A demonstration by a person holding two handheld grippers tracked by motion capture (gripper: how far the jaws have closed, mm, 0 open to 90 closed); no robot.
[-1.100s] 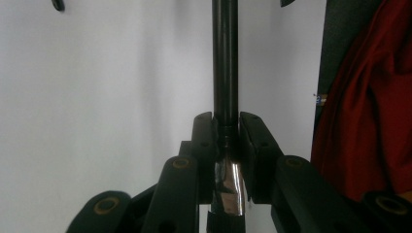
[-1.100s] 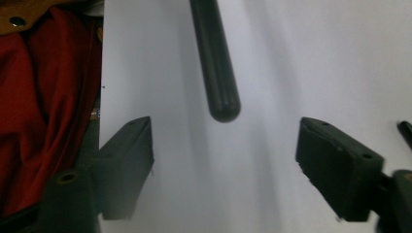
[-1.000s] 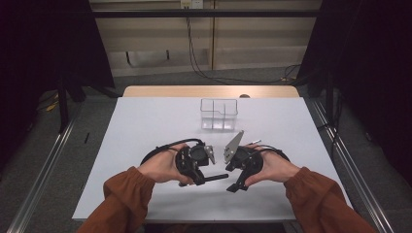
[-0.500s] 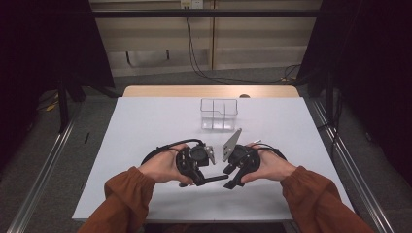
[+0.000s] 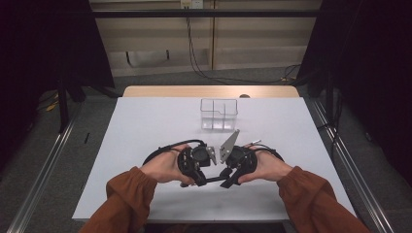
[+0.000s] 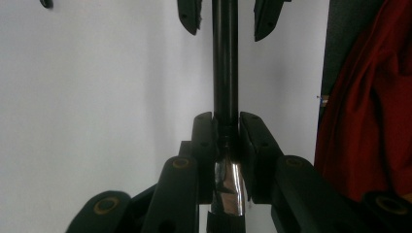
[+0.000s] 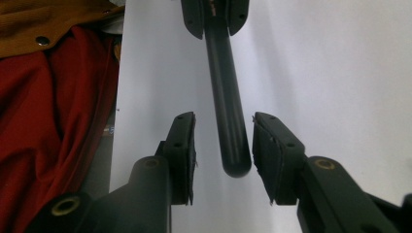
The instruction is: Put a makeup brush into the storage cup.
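1. In the high view, two hands in rust-red sleeves held the left gripper [image 5: 206, 177] and the right gripper [image 5: 227, 177] close together at the lower middle of the frame, over the white tabletop [image 5: 145, 126].
2. A black rod [image 5: 214, 179] ran between the two grippers there.
3. In the left gripper view, the fingers [image 6: 203, 141] were clenched on the black rod [image 6: 225, 68]. The rod ran straight up the middle of the frame, and its shiny end [image 6: 228, 187] sat low between the fingers.
4. In the right gripper view, the fingers [image 7: 180, 155] were spread apart. The rounded end of the rod [image 7: 228, 121] lay in the gap between them, and I could not see it touching either one.
5. A clear plastic box [image 5: 219, 114] with compartments stood above the grippers in the high view, well apart from them.
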